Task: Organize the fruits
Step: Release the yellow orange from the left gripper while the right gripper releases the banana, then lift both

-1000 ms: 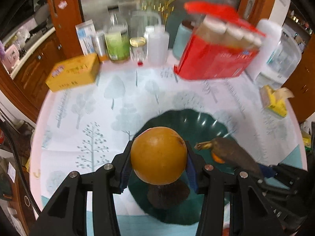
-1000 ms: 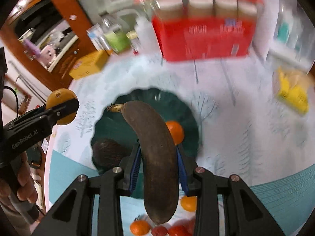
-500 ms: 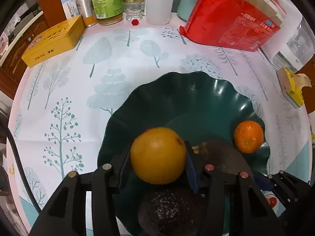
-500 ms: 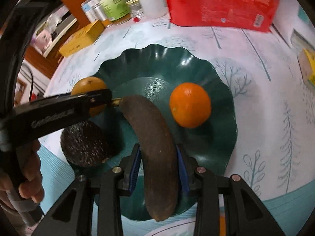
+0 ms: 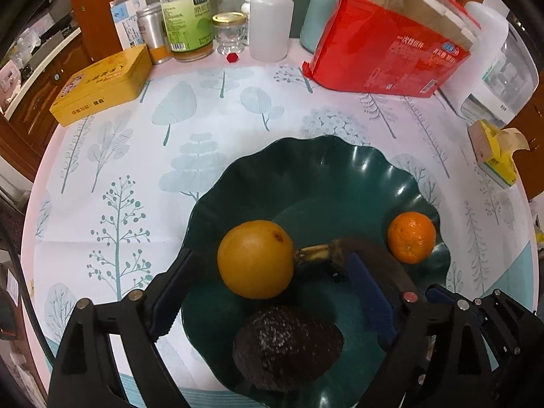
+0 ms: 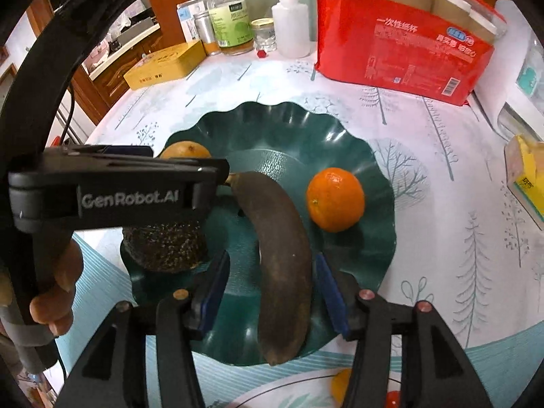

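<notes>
Since a second ago both fruits have come down from above the table into the green bowl, and both claws have let go of them. The left gripper is opening its jaws wide; the yellow-orange fruit sits in the bowl between them, with a clear gap to the blue pads on each side. The right gripper is also opening; the dark brown banana lies in the bowl between its jaws, and neither pad presses on it, though the right pad sits just beside the peel.

Taking the bowl as the landmark: the banana's stem end points toward the yellow-orange fruit near the bowl's left side, and its other end lies over the bowl's near rim. A small orange rests on the bowl's right side, apart from the banana. A dark, bumpy avocado lies at the bowl's near-left edge, just beside the yellow-orange fruit. A hand grips the left gripper's handle to the left of the bowl.

Behind the bowl stand a red package, a white squeeze bottle, a green-labelled glass bottle and a yellow tin. The bowl sits on a tablecloth printed with trees.
</notes>
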Motion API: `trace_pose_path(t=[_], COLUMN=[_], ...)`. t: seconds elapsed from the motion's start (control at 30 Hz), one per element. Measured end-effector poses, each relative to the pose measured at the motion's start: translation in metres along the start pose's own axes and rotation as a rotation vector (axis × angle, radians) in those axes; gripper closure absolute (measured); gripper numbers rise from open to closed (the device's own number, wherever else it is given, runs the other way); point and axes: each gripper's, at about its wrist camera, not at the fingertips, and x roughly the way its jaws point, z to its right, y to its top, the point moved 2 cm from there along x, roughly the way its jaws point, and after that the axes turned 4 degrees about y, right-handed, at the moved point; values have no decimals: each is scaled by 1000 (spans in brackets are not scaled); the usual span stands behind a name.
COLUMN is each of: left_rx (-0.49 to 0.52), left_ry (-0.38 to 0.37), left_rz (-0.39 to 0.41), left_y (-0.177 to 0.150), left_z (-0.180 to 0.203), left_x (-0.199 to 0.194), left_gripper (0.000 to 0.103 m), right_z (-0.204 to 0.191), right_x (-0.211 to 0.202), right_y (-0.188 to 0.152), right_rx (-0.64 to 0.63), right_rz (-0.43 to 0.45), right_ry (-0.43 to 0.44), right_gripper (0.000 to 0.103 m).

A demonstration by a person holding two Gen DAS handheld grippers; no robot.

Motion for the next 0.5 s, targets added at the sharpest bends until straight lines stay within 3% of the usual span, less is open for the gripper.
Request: trace_pose_path(t=[0.23, 0.5], left_rx=[-3, -33], left_ry=[-2, 23], left_rz=[30, 62], left_y=[-7, -15], left_z=[0, -7], left_x=[-24, -57], left_gripper=[0, 1], right_z=[-1, -8], right_x=[-11, -35], right_y=[-2, -3], right_rx=[7, -1], right_rz=[12, 39], right_ry=[3, -7], right_gripper=[49, 49])
